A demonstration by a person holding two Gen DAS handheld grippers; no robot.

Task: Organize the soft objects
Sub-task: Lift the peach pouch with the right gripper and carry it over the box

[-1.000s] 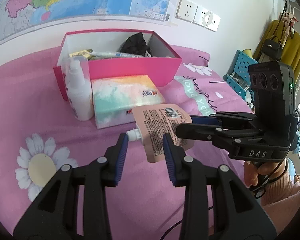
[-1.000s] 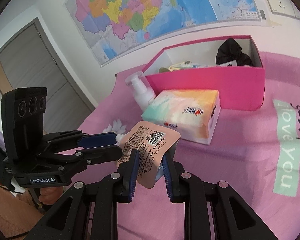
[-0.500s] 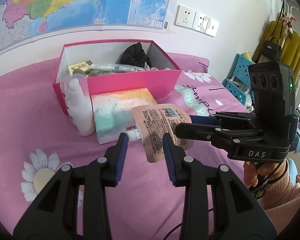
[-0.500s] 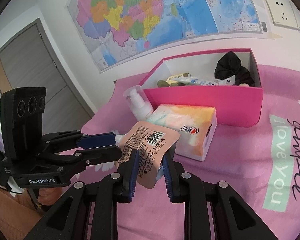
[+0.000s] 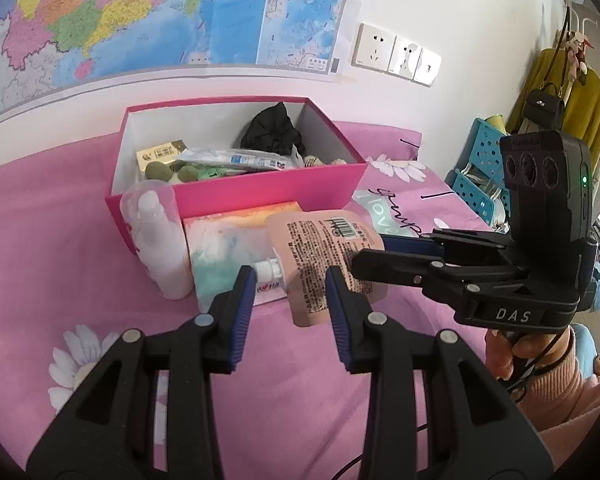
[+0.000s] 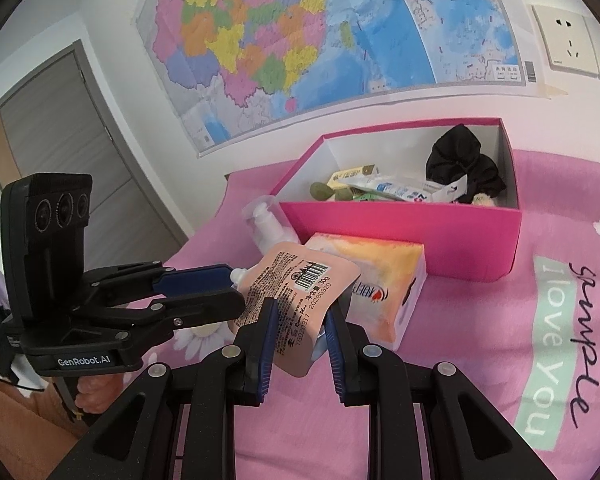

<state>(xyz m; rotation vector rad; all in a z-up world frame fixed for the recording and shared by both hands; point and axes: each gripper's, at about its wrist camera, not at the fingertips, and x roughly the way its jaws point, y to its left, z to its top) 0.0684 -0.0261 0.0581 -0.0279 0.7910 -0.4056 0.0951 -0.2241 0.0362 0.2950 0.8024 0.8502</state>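
A peach spouted pouch point(image 5: 316, 248) with a barcode hangs in the air in front of the pink box point(image 5: 260, 192). My right gripper point(image 6: 298, 336) is shut on the pouch point(image 6: 300, 292) at its lower corner; in the left wrist view the right gripper point(image 5: 368, 254) comes in from the right. My left gripper point(image 5: 290, 292) has the white spout end between its fingers. In the right wrist view, the left gripper point(image 6: 236, 288) reaches the spout from the left. Whether its pads press on the pouch does not show.
The pink box point(image 6: 400, 228) holds a black cloth, tubes and packets. A pastel tissue pack point(image 5: 228, 240) and a white pump bottle point(image 5: 156, 240) stand before it on the pink bedsheet. A blue crate point(image 5: 480, 160) is at right; a hand point(image 5: 512, 356) holds the right gripper.
Both grippers have risen a little together with the pouch between them. The box, tissue pack and bottle sit lower and farther in both views, and more of the box's inside shows.
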